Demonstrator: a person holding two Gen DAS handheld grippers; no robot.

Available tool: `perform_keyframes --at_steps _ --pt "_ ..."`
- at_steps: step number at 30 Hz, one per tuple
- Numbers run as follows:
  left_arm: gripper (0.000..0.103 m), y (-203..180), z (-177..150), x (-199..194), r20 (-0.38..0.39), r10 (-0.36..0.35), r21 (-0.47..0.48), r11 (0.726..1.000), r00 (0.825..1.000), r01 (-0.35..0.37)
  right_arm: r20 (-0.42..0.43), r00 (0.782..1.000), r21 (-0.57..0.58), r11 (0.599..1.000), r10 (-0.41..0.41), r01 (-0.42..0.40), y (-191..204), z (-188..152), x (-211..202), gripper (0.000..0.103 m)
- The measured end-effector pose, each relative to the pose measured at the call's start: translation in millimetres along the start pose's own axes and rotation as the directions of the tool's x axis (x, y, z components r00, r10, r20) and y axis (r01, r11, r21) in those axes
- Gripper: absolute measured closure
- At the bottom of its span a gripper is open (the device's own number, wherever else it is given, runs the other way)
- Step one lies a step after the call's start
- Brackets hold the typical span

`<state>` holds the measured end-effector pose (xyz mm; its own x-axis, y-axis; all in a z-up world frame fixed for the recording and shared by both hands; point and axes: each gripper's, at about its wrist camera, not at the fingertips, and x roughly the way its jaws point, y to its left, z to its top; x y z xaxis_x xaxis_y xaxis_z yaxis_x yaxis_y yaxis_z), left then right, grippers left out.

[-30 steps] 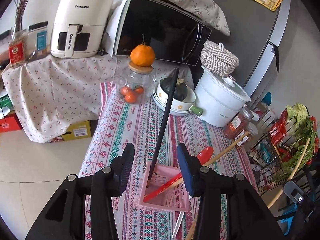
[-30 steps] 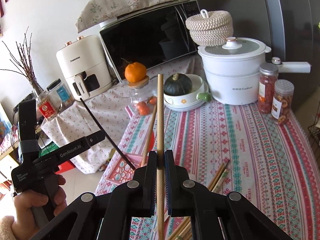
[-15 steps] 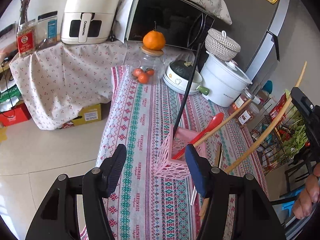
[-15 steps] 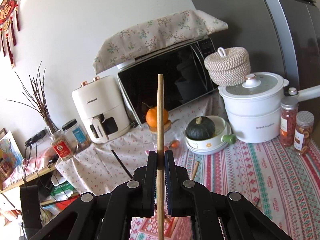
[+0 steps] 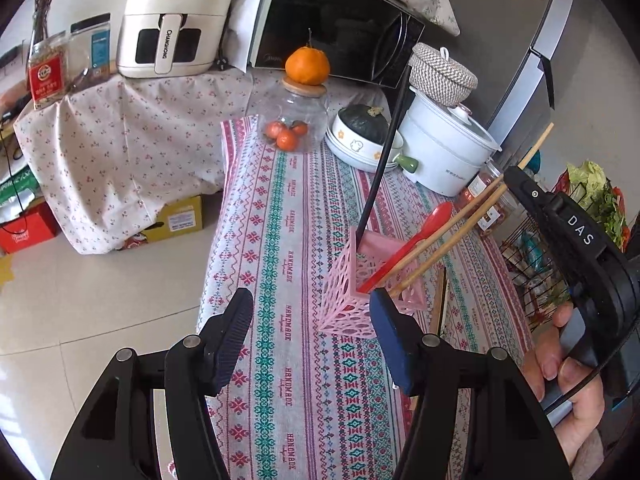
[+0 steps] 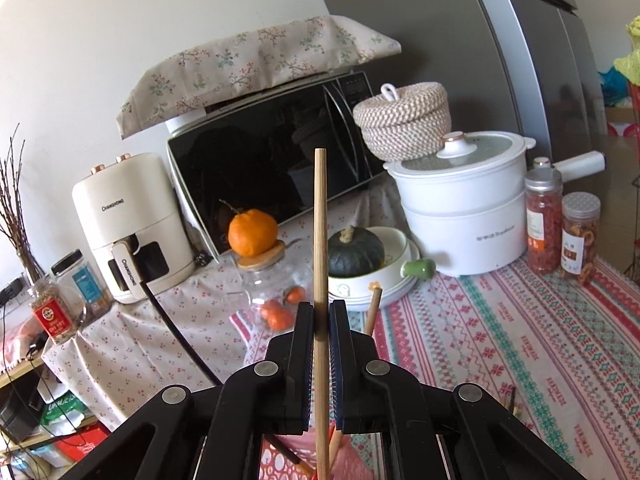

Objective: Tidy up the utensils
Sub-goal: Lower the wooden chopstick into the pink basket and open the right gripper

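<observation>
A pink perforated holder [image 5: 352,284] stands on the patterned tablecloth. In it lean a black chopstick [image 5: 384,160], a red spoon [image 5: 416,236] and a wooden chopstick [image 5: 460,216]. My left gripper [image 5: 312,344] is open and empty, just in front of the holder. My right gripper [image 6: 321,322] is shut on a second wooden chopstick [image 6: 320,240], held upright with its lower end in the holder [image 6: 280,464]. In the left wrist view this chopstick [image 5: 452,240] slants from the right gripper body [image 5: 560,220] into the holder.
Behind stand a glass jar [image 5: 292,120] with an orange on top, a bowl with a squash [image 5: 364,132], a white pot [image 5: 444,152], a microwave [image 5: 336,28] and an air fryer [image 5: 172,20]. More chopsticks [image 5: 440,300] lie right of the holder. The table's left edge drops to the floor.
My right gripper has come down and brought its chopstick's lower end into the pink holder. My left gripper has drawn slightly back and stays open.
</observation>
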<state>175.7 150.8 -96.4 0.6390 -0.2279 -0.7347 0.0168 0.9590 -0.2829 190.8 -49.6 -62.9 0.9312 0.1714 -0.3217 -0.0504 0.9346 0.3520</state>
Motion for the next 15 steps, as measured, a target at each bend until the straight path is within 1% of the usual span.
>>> perform_keyframes --at_steps 5,6,8,10,11,13,15 --pt "0.04 0 -1 0 -0.006 -0.002 0.005 1.0 1.0 0.002 -0.052 0.999 0.012 1.0 -0.013 0.014 -2 -9 7 0.094" --pt "0.04 0 -1 0 -0.008 0.0 0.006 1.0 1.0 0.0 -0.056 0.998 0.008 1.0 -0.02 0.02 -2 -9 6 0.091" --pt "0.039 0 -1 1 -0.015 0.006 0.009 1.0 1.0 -0.006 -0.07 0.997 0.007 1.0 -0.013 0.013 -5 -7 5 0.079" --pt "0.035 -1 -2 1 -0.025 0.014 0.009 1.0 1.0 -0.014 -0.071 0.997 0.014 1.0 -0.004 0.005 -8 -2 -1 0.058" --pt "0.034 -2 -3 2 -0.03 0.015 0.009 1.0 0.999 -0.014 -0.066 0.998 0.014 1.0 0.001 0.0 -9 1 -5 0.054" --pt "0.031 -4 -4 2 -0.042 0.011 0.009 1.0 0.999 -0.011 -0.062 0.998 0.004 1.0 0.001 -0.001 -13 7 -14 0.039" --pt "0.028 -7 -7 4 -0.057 0.014 0.019 1.0 0.998 -0.013 -0.058 0.998 -0.013 1.0 -0.002 0.002 -19 13 -23 0.032"
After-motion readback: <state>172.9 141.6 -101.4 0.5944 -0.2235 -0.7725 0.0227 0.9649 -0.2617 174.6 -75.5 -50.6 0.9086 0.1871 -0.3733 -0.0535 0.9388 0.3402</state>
